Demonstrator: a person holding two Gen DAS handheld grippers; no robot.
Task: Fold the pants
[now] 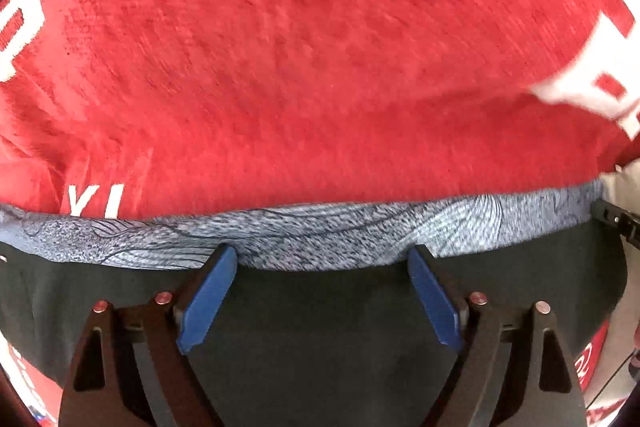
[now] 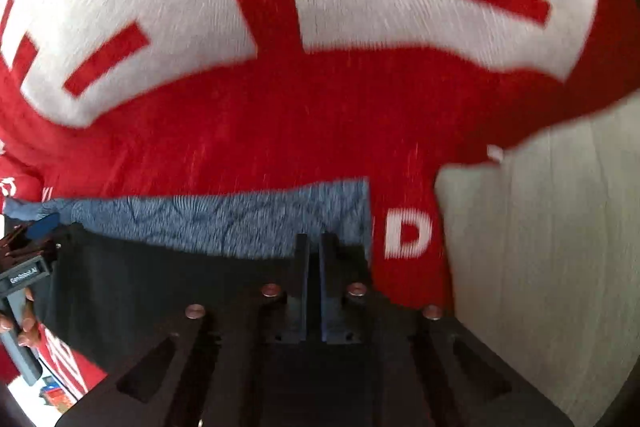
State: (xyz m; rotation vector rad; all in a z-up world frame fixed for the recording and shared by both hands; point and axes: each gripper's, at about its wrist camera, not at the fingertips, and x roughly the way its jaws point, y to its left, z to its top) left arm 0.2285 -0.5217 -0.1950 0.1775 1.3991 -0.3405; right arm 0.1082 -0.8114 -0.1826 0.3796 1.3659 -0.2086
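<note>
Left gripper spread wide, blue pads apart and gripping nothing, poised over the black pants with tips just short of the grey patterned band ahead; probably opened to let the cloth settle or to set up a fresh pinch. Beyond the band, only red blanket with white lettering, serving as the folding surface. Further right, right gripper closed, fingers together with dark fabric directly beneath the tips; whether pinching the pants or merely pressed shut above them, impossible to tell. Patterned band ahead and left of those fingers, its end just right of them. Pale floor off to the right.
</note>
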